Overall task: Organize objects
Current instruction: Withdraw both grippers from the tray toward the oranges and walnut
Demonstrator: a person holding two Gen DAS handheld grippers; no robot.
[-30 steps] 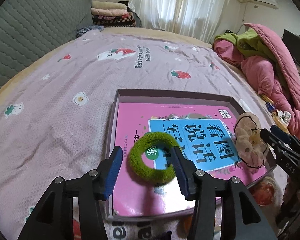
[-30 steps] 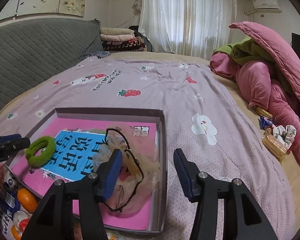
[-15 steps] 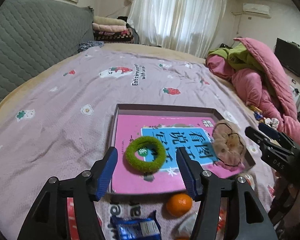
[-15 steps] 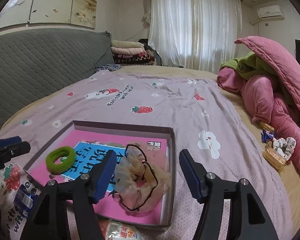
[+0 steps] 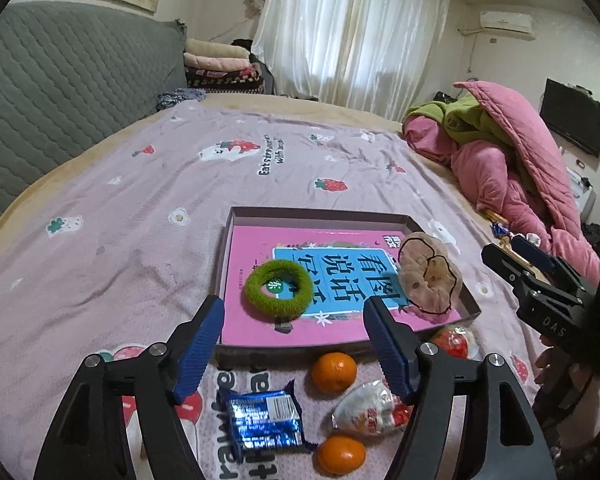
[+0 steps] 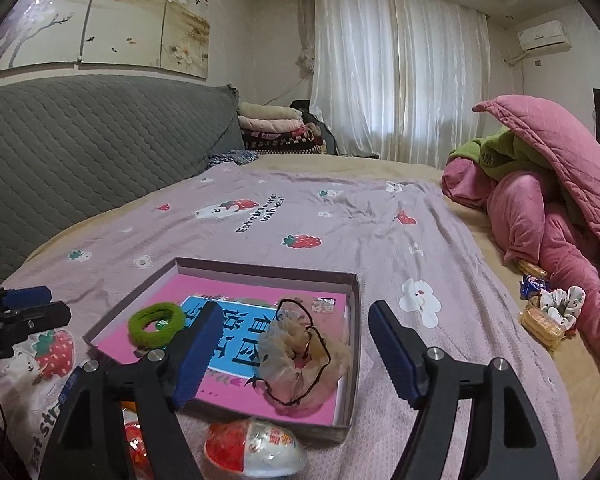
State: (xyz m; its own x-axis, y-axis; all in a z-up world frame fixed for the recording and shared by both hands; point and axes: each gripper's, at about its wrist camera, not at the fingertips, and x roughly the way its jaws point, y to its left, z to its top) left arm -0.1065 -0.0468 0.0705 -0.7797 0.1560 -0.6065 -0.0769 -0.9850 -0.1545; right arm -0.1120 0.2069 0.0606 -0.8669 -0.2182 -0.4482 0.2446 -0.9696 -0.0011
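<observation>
Two hair ties already lie in the shallow box (image 5: pixel 470 300) on the pink book: green scrunchie (image 5: pixel 279 288) at left, beige scrunchie (image 5: pixel 428 276) at right. Left gripper (image 5: pixel 294 342) and right gripper (image 6: pixel 294 350) have just been opening, jaws spread, nothing between them. Remaining outside on the near side: two oranges (image 5: pixel 334 372), blue snack packet (image 5: pixel 265 420), wrapped sweets (image 5: pixel 374 410).

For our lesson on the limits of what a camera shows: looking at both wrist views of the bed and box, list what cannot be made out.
- Book title: right wrist view, left finger and beige scrunchie cover it.
- Items beside the pink quilt: right wrist view, too small to identify.
- Red packet: right wrist view, hidden behind the right claw arm.
- White-red packet: left wrist view, the left claw's right finger overlaps it.
</observation>
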